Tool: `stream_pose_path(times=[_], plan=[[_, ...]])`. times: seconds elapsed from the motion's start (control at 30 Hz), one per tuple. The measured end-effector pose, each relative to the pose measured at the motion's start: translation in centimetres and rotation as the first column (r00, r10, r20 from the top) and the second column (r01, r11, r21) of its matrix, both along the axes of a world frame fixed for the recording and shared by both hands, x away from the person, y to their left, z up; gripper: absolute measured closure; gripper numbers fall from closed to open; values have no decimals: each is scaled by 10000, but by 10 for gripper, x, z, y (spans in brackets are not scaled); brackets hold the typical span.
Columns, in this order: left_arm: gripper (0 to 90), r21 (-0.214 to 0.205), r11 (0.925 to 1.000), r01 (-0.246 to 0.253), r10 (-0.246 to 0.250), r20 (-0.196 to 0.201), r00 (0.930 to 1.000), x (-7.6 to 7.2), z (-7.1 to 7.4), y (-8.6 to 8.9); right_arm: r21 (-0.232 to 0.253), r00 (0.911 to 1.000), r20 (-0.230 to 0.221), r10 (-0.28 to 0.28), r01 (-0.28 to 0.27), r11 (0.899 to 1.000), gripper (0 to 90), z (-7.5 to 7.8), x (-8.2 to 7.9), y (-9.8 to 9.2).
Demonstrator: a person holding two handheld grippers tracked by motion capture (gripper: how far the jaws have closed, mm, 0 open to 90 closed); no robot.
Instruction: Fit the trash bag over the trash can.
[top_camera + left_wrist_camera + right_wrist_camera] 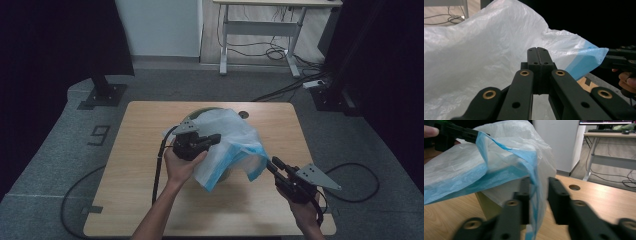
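Note:
A thin white plastic bag [231,135] with a blue rim is draped over an olive-green bin [201,111] in the middle of the wooden table [145,200]. My left gripper [216,139] is shut on the bag's upper edge; in the left gripper view its jaws [539,51] are pressed together against the white film [474,57]. My right gripper [275,164] sits at the bag's blue right corner. In the right gripper view its jaws [539,186] stand apart with the hanging blue rim [534,170] between them, not pinched. The bin's wall [486,206] shows under the bag.
A round cable hole [243,114] lies in the table behind the bin. On the grey carpet stand a black stand base [102,94] at the back left and a white-legged desk [260,30] with cables beyond. Gripper cables trail off both table sides.

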State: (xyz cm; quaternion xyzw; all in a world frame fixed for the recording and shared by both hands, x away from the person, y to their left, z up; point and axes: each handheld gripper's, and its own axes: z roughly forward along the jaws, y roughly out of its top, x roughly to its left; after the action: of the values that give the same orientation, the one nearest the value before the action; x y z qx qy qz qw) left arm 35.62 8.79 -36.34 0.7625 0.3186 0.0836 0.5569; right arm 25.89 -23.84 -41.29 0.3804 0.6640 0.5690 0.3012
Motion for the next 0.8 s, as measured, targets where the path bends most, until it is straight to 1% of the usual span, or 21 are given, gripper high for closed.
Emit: stream_pose_path(times=[0.07, 0.1, 0.23, 0.3, 0.43, 0.47, 0.5, 0.53, 0.57, 0.67, 0.73, 0.8], plan=[[898, -83, 10000, -15, 15, 29, 10000, 0, 2, 2, -6, 9998, 23, 173, -173, 9998, 855, 0, 2, 0], [898, -90, 10000, -36, 37, 40, 10000, 0, 2, 3, -10, 9997, -4, 234, -234, 9997, 883, 0, 4, 0], [898, -173, 9997, -188, 192, 223, 9996, 0, 5, 8, -53, 9990, -154, 420, -421, 9991, 885, 0, 11, 2], [899, -204, 9994, -271, 277, 306, 9991, -1, 5, 10, -177, 9982, -269, 544, -549, 9983, 880, 0, 15, 3], [899, -177, 9993, -337, 344, 395, 9986, -1, 7, 14, -210, 9971, -451, 617, -626, 9978, 807, 1, 19, 2], [899, -177, 9992, -346, 352, 392, 9986, -1, 7, 14, -239, 9973, -437, 596, -607, 9979, 752, 1, 18, 1], [899, -167, 9992, -363, 370, 394, 9985, -2, 7, 14, -336, 9981, -326, 520, -531, 9980, 662, 2, 16, 2], [899, -153, 9992, -376, 382, 398, 9985, -1, 7, 14, -487, 9993, -142, 342, -349, 9982, 619, 4, 13, 2], [899, -146, 9992, -383, 388, 385, 9985, -1, 6, 14, -577, 9995, -4, 316, -316, 9978, 595, 6, 10, 3], [899, -174, 9990, -423, 429, 323, 9986, 0, 5, 11, -572, 9975, 389, 590, -567, 9968, 577, 15, -2, 5], [899, -133, 9990, -423, 427, 292, 9987, 1, 4, 8, -557, 9959, 505, 746, -718, 9959, 571, 19, -8, 7], [899, -117, 9991, -402, 405, 270, 9988, 0, 3, 6, -533, 9945, 493, 926, -900, 9945, 567, 23, -12, 10]])
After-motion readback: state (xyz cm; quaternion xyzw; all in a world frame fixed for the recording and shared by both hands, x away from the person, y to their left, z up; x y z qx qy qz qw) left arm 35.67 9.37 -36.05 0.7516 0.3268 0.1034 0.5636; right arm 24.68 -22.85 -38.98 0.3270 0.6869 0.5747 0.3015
